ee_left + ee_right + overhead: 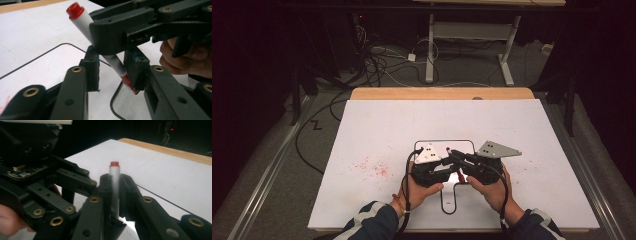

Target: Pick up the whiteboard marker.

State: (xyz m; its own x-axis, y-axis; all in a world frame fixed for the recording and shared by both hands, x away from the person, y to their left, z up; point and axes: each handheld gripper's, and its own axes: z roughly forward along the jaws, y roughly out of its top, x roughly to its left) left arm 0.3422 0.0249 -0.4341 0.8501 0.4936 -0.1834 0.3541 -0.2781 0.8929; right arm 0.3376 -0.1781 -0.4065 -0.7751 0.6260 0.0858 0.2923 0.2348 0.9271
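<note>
Here, marker (114, 187) clamped upright btwn right claw (115, 195) jaws, red end up.

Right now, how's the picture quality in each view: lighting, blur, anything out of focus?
High view: the white board is evenly lit, the room around it dark, detail coarse. Left gripper view: the red-capped marker is fairly sharp, the nearest jaw links soft. Right gripper view: the marker's barrel looks smeared between the jaws, and the background is nearly black.
</note>
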